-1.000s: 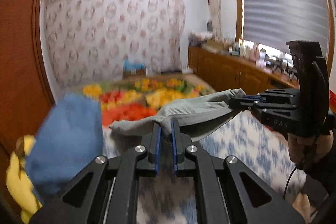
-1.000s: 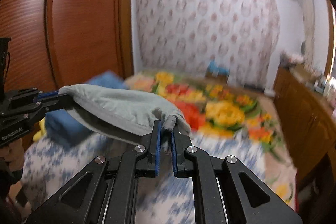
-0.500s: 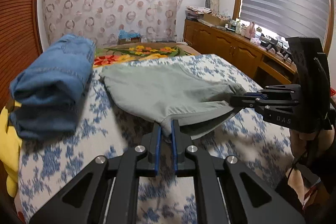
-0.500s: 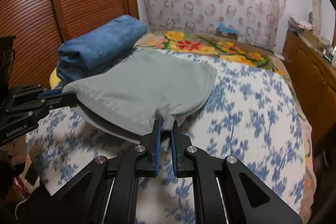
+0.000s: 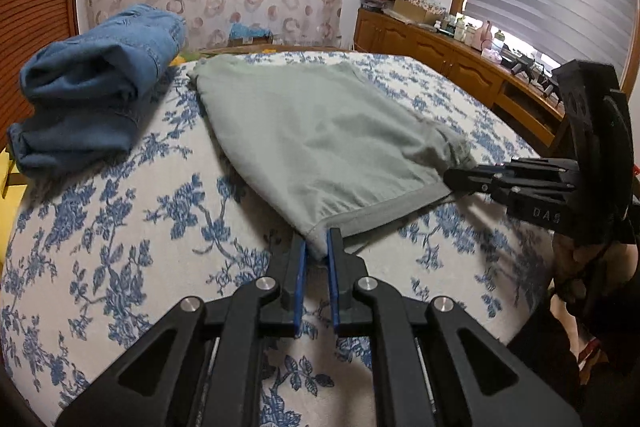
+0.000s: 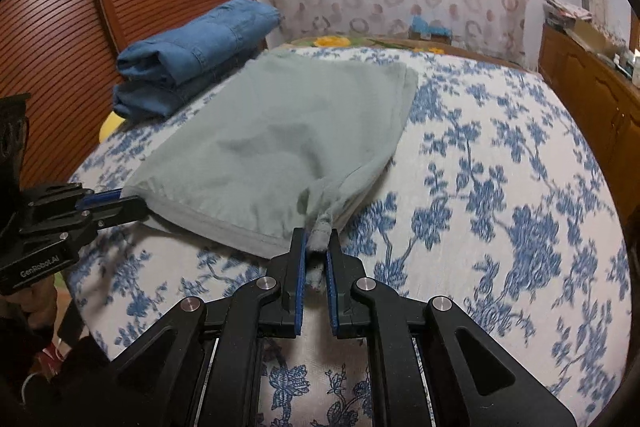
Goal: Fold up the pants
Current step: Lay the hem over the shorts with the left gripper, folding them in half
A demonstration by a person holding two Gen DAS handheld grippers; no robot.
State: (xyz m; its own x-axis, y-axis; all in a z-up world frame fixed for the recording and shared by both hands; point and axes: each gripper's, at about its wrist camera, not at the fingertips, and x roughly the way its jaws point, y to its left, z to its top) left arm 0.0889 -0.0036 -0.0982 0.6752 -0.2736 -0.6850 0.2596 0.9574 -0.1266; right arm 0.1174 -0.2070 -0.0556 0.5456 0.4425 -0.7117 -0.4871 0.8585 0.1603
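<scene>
From the left wrist, the left tool (image 5: 317, 247) is clamped on a near corner of the grey pants (image 5: 320, 131), which lie folded on the bed (image 5: 120, 227) straight ahead of it, while the right tool (image 5: 452, 179), off to its right, pinches the neighbouring corner and folded jeans (image 5: 96, 87) sit ahead to its left. From the right wrist, the right tool (image 6: 316, 251) is clamped on a bunched corner of the pants (image 6: 288, 131) ahead of it, with the left tool (image 6: 124, 201) to its left gripping the other near corner and the jeans (image 6: 196, 55) beyond that, touching the pants' far edge.
</scene>
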